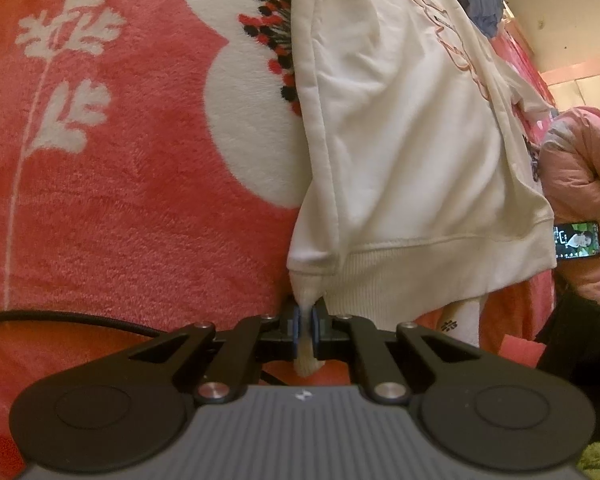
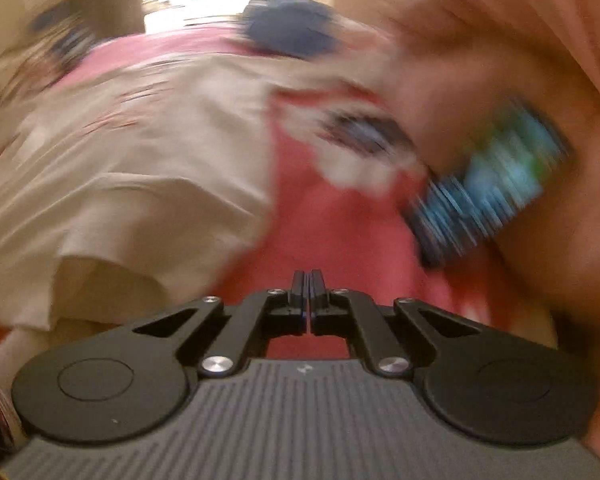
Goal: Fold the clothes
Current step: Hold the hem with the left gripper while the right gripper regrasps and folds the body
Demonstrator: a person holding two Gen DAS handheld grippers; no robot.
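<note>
Sweatshirt (image 1: pixel 412 140), cream, with pink lettering on its front: lies spread on a red blanket (image 1: pixel 120 208) with white flowers, ribbed hem nearest the left gripper (image 1: pixel 309 320), body running away from it. Left gripper: pads clamped on a cream fold at the hem's near corner, most likely the corner or a cuff, with a tail of cloth poking out behind the pads; the hold probably pins this side so the garment can be drawn flat or folded over. Right gripper (image 2: pixel 309 280): jaws pressed together with nothing between them, above bare blanket, clear of the sweatshirt's edge (image 2: pixel 148 264) to its left; its view is heavily smeared, so detail is uncertain. Surroundings: a blue garment (image 1: pixel 480 0) bunched beyond the sweatshirt's far end; a person in a pink padded jacket (image 1: pixel 580 184) beside the bed, a lit phone (image 1: pixel 578 240) at the jacket. A black cable (image 1: pixel 80 318) trails across the blanket near the left gripper and could snag a fold.
</note>
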